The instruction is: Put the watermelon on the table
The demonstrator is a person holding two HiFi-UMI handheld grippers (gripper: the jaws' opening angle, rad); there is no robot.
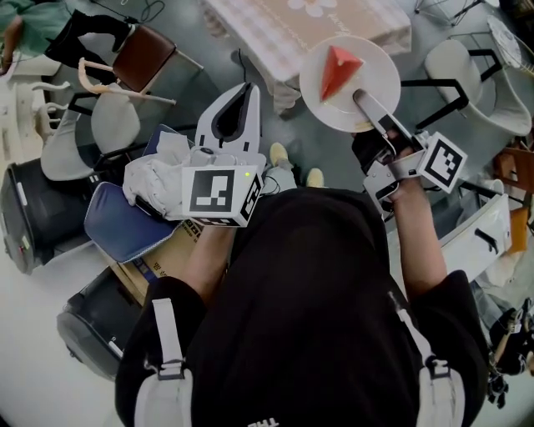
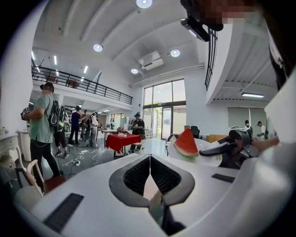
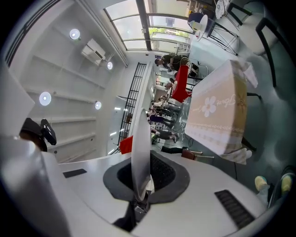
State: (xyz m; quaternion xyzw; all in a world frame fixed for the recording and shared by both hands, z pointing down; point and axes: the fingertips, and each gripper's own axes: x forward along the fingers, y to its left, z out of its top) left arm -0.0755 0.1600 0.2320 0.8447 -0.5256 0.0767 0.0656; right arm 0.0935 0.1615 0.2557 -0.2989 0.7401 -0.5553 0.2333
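A red wedge of watermelon (image 1: pixel 340 70) lies on a round white plate (image 1: pixel 375 62), held out just short of the table with the pale patterned cloth (image 1: pixel 367 25). My right gripper (image 1: pixel 361 99) is shut on the plate's near rim. In the right gripper view the plate (image 3: pixel 140 139) stands edge-on between the jaws, with a bit of the red watermelon (image 3: pixel 126 144) showing behind it and the table (image 3: pixel 217 111) ahead. My left gripper (image 1: pixel 247 90) is shut and holds nothing. In its own view the left gripper (image 2: pixel 150 159) sees the watermelon (image 2: pixel 186 142) to the right.
Chairs (image 1: pixel 138 54) stand at the upper left and a white chair (image 1: pixel 467 75) at the right of the table. Black bins (image 1: pixel 42 213), a blue cushion (image 1: pixel 125 221) and a cardboard box (image 1: pixel 167 254) crowd the floor at my left. People (image 2: pixel 44 125) stand farther off in the hall.
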